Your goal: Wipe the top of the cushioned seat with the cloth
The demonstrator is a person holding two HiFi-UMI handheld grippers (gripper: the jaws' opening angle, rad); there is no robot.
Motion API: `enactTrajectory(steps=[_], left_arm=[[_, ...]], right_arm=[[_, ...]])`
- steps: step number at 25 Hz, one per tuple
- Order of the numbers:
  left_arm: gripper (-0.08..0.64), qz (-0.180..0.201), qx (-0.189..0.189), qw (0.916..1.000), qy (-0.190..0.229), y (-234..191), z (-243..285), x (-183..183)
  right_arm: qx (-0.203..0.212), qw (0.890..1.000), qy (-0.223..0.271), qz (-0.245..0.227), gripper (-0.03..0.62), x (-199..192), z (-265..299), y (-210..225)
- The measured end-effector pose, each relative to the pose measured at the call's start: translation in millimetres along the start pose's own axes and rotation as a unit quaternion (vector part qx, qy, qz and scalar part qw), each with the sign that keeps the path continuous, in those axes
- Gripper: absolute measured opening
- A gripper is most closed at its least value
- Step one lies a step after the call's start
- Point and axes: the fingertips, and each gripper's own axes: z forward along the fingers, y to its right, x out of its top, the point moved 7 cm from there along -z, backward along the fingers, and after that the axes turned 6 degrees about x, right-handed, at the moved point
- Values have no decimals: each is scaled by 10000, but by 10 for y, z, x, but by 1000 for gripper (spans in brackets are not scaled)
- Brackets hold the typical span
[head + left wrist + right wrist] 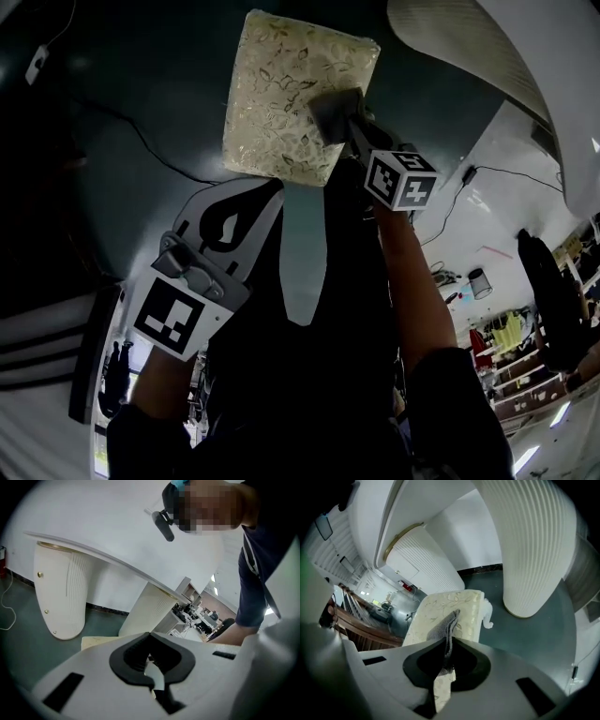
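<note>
The cushioned seat (277, 89) is a cream square with a leaf pattern, standing on the dark green floor at the top of the head view. My right gripper (339, 120) is shut on a grey cloth (326, 109) that rests on the seat's right part. In the right gripper view the cloth (444, 626) sticks up from between the jaws, over the seat (440, 603). My left gripper (266, 193) hangs below the seat, off it, jaws together and holding nothing. A corner of the seat (96, 641) shows in the left gripper view.
White ribbed table pedestals (534, 550) (61, 592) stand close beyond the seat, under a white tabletop (497, 47). A black cable (150, 150) runs over the floor to the seat's left. A white seat leg (488, 617) shows at the far corner.
</note>
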Motion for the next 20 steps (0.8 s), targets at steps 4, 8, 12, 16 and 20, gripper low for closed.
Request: enactTrajectory(steps=[4,8,12,16,20], left_arm=[[6,114,-136,9998,-97,162,173,44],[6,214,-218,9994,-173,261,269,82],[6,258,-250,9993,-134,303,286,116],[6,270,-282,9992,-2,295,185,136],[6,224,-211,9995,114,143,-86,112]], right_arm=[[-122,9998,66,172,32,-86,-199,216],[-239,9992,128,295,34,-151,-364,370],[-363,9985,213,338,32,-163,-550,419],[-198,9990,315,235,33,-128,-737,167],[37,9994,336,88,34,-137,-700,-295]])
